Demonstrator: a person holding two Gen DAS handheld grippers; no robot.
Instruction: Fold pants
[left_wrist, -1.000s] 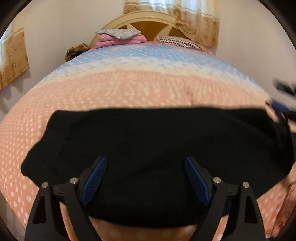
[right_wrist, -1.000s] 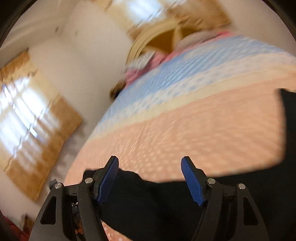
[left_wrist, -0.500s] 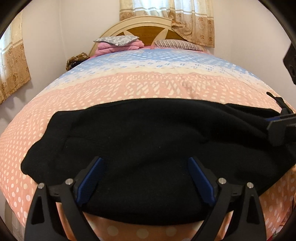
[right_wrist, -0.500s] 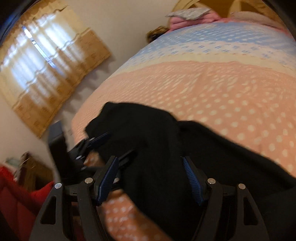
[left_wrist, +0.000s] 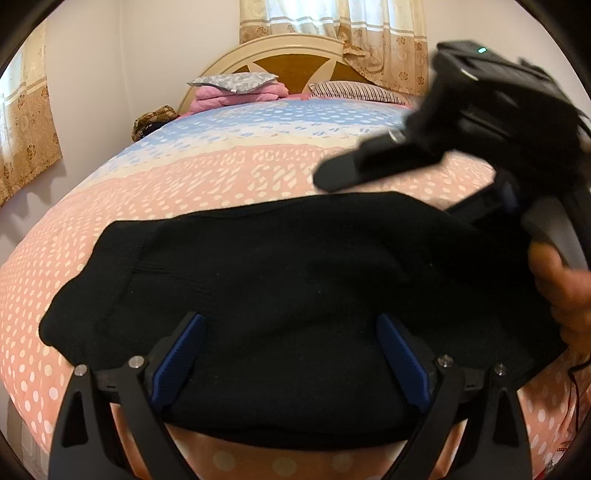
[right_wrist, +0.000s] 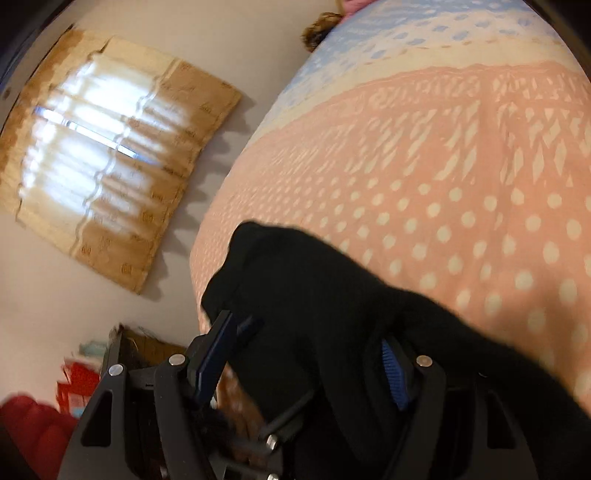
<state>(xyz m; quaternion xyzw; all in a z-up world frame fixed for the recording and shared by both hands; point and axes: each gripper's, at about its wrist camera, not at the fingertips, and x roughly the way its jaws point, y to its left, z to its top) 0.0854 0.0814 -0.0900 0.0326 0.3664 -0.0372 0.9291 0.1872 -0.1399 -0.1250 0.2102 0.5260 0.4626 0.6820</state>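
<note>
The black pants (left_wrist: 295, 295) lie folded in a wide dark band across the near end of the bed (left_wrist: 221, 177), over the pink, white-dotted part of the bedspread, with the blue stripes beyond. In the left wrist view the left gripper (left_wrist: 290, 363) sits low over the middle of the cloth, jaws spread wide, its blue pads well apart and clear of any fold, so it has hold of nothing. The right gripper (right_wrist: 306, 363) shows from its own camera with a bunch of the black fabric draped between its jaws, which stand partly apart; the cloth hides most of the right-hand pad, and whether the pads actually press on it cannot be told. In the left wrist view that same tool appears blurred at the right edge, above the far end of the pants, with a hand (left_wrist: 561, 288) wrapped round its handle. At the head of the bed (against a wooden headboard (left_wrist: 291, 62)) lie a grey pillow (left_wrist: 232, 79) on pink folded bedding and a striped pillow (left_wrist: 358, 92).
</note>
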